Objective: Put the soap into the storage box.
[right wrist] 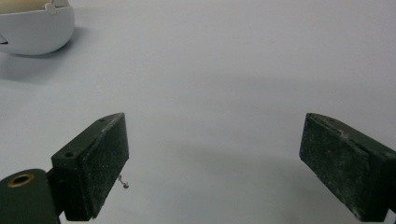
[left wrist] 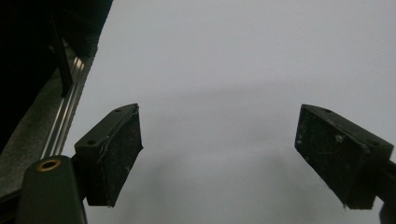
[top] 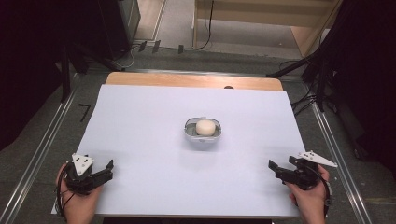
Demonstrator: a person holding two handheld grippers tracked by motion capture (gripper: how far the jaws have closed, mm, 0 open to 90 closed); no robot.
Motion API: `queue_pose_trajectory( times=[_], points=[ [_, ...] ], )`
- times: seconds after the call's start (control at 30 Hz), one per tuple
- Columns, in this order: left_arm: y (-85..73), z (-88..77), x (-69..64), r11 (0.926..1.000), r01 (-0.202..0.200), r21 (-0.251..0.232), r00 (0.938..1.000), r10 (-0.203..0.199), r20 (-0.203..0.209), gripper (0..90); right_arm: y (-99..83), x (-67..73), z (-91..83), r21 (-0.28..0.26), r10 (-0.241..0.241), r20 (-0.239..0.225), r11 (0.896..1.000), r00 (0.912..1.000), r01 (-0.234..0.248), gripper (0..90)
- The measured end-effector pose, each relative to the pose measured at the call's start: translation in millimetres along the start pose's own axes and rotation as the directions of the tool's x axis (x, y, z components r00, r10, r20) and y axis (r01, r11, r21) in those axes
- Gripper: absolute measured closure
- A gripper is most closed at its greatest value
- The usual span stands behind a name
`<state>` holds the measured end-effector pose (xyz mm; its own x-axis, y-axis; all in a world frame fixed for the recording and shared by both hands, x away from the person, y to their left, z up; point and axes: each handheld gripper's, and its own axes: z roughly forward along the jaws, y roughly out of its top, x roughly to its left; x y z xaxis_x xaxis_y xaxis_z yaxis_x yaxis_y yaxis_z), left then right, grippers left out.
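In the high view the left gripper [top: 105,169] sits at the lower left of the frame, over the near left corner of the white sheet [top: 140,140], its jaws spread wide with nothing between them. The left gripper view confirms it: the two black pads [left wrist: 114,158] stand far apart over bare white surface and touch nothing.

The right gripper [top: 276,170] sits at the lower right of the high view, held in a hand [top: 309,198], its jaws pointing toward the frame's left. They too stand wide apart — in the right gripper view the gap between the pads [right wrist: 100,163] shows plain sheet and nothing is held.

The small white bowl [top: 202,133] lies near the middle of the sheet in the high view, with a pale round lump [top: 205,126] inside it. It is well apart from both grippers, above and between them in the frame. In the right gripper view the bowl [right wrist: 37,28] appears at the upper left corner, far beyond the jaws.

The sheet covers most of the table — a strip of bare wood [top: 194,80] shows along the top edge. A metal rail [top: 39,154] runs down the left side of the frame, close to the left gripper. The room between each gripper and the bowl is open white sheet.
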<state>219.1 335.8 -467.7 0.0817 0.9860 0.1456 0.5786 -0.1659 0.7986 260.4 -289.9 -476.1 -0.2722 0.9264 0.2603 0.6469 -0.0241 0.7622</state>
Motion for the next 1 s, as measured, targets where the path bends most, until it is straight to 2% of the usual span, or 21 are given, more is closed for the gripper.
queue_pose_trajectory(
  times=[0.17, 0.43, 0.57, 0.7, 0.8, 1.0],
  points=[
    [0.0, 0.2, 0.3, 1.0000, 0.005, -0.001, 1.0000, -0.005, 0.000, 15.8, -9.4, -17.6, -14.8, -0.016, 0.012, 0.019, 1.000, 0.9997, -0.012, 7.7],
    [0.1, 0.5, 1.0, 0.9999, 0.011, 0.001, 0.9999, -0.011, 0.002, 15.7, -18.2, -46.9, -35.9, -0.056, 0.082, 0.064, 0.995, 0.9945, -0.079, 7.8],
    [0.3, 0.6, 1.8, 0.9999, 0.016, 0.005, 0.9999, -0.016, 0.005, 15.7, -22.9, -56.5, -41.3, -0.057, 0.080, 0.092, 0.996, 0.9925, -0.075, 7.9],
    [0.5, 0.9, 2.3, 0.9998, 0.017, 0.010, 0.9998, -0.017, 0.007, 15.7, -25.9, -61.7, -42.5, -0.064, 0.103, 0.101, 0.993, 0.9895, -0.097, 8.1],
    [0.4, 1.0, 2.6, 0.9998, 0.020, 0.007, 0.9997, -0.020, 0.012, 15.7, -28.0, -60.6, -38.8, -0.043, 0.090, 0.103, 0.995, 0.9906, -0.086, 8.0],
    [0.1, 0.5, 3.5, 0.9995, 0.030, 0.000, 0.9994, -0.030, 0.015, 15.6, -30.5, -60.4, -35.6, -0.029, 0.101, 0.117, 0.995, 0.9880, -0.098, 8.4]
  ],
)
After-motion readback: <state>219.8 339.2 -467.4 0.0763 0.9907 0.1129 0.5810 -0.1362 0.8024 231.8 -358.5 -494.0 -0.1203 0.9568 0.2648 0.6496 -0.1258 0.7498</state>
